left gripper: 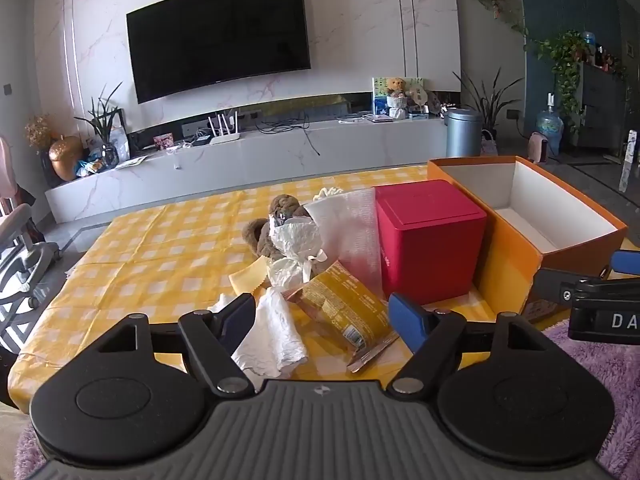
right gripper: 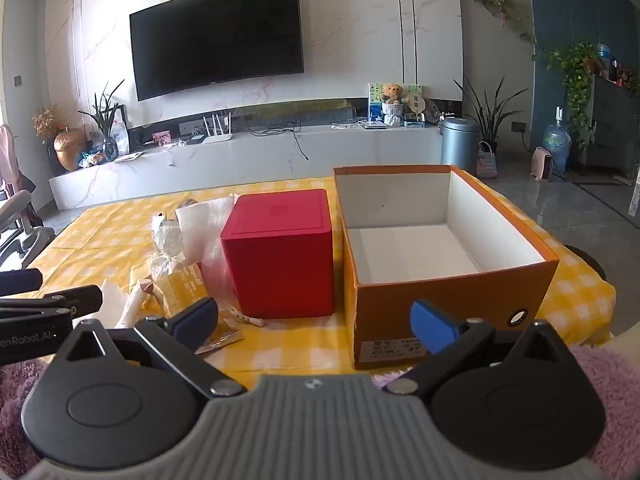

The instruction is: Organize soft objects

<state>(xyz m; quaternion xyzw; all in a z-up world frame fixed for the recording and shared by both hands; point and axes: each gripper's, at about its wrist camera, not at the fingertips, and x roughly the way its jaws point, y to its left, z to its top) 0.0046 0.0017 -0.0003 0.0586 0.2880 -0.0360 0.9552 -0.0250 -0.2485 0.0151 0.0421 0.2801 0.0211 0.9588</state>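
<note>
Both tongs hang released: left tongs (left gripper: 322, 316) over the white tissue (left gripper: 276, 332) and yellow wrapper (left gripper: 344, 304) on the near worktop (left gripper: 160, 248), right tongs (right gripper: 316, 320) facing the empty orange box (right gripper: 452, 300). Best to pinch the tissue's bunched middle, lift clear, then carry right.

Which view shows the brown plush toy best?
The left wrist view: the brown plush toy lies in plain sight behind crumpled white paper. In the right wrist view only a sliver of it shows above the paper and bubble wrap.
</note>
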